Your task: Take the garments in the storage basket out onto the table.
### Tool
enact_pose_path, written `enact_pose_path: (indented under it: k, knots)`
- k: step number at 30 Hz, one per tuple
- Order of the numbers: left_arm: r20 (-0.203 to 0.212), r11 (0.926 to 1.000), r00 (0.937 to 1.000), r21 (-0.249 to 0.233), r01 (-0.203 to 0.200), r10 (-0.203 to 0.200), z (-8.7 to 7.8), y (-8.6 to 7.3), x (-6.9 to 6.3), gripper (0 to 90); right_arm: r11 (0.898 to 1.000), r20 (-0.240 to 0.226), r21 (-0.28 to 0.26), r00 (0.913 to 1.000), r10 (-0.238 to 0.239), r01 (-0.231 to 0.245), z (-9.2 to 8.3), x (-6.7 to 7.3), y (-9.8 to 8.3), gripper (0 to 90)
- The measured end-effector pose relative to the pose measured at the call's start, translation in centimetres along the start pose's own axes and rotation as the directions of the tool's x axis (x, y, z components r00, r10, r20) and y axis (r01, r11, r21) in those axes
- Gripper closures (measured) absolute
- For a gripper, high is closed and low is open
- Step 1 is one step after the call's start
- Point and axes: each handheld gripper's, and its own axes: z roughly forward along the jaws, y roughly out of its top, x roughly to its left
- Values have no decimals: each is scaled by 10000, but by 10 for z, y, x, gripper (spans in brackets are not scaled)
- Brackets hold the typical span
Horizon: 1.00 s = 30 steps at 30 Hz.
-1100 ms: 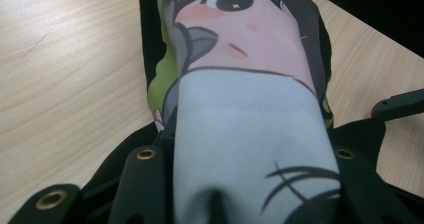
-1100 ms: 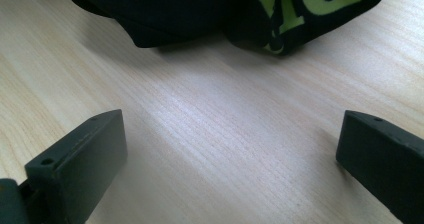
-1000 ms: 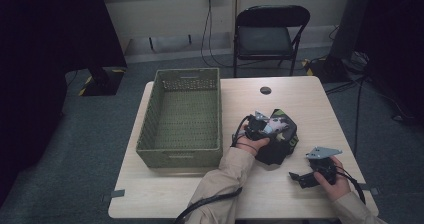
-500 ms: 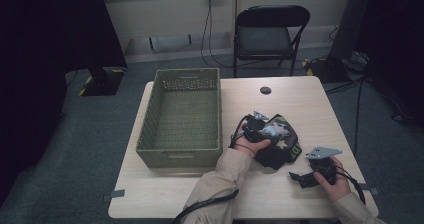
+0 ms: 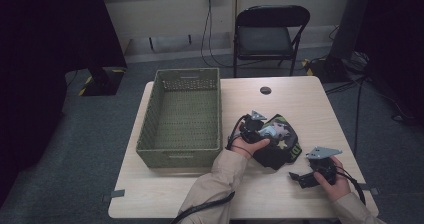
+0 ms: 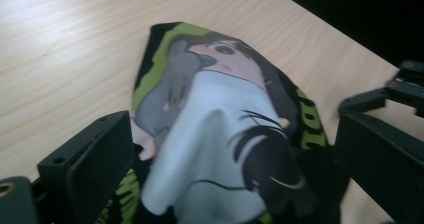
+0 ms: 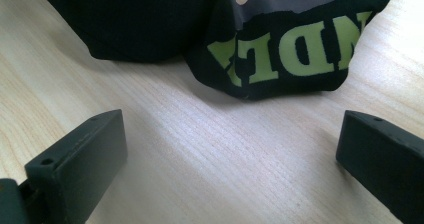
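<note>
A folded black cloth (image 5: 281, 150) with a cartoon print and lime lettering lies on the wooden table (image 5: 300, 104), right of centre. My left gripper (image 5: 266, 132) hovers over its near-left part. In the left gripper view its jaws have just been opening and stand wide, and a hump of the cloth (image 6: 225, 134) rises loose between them. My right gripper (image 5: 299, 178) rests low near the table's front right edge, pointing left at the cloth. It is open, with bare wood between its fingers (image 7: 75, 159). The cloth's lettered edge (image 7: 280, 49) lies just beyond them.
A green woven basket (image 5: 145, 149) stands with nothing in it on the left half of the table. A small black disc (image 5: 265, 90) sits near the far edge. Behind the table is a folding chair (image 5: 270, 34), with cables on the floor at right.
The left gripper's jaws have spread apart and let go of the cloth, which has sunk and spread a little on the table. The right hand has stayed put.
</note>
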Motion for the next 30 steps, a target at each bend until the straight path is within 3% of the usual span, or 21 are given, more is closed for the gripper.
enact_pose_path:
  k: [2,6,11,20,30]
  knots:
    - [-36,9998,9998,-29,-210,210,-2,0,-2,23,10000,-1,0,10000,1,-1,0,0,0,0]
    - [199,9998,9998,168,80,-83,-9,1,-5,19,10000,-2,-4,10000,9,-9,0,0,0,0]
    - [497,9994,9987,351,-80,62,-14,-1,-6,19,10000,4,2,10000,-4,4,0,0,0,0]
    - [460,9983,9982,398,-415,396,-24,-4,-7,19,10000,3,1,10000,-8,8,0,0,0,0]
    - [690,9974,9962,445,-566,534,-34,-5,-12,19,10000,2,-1,10000,0,0,0,0,0,0]
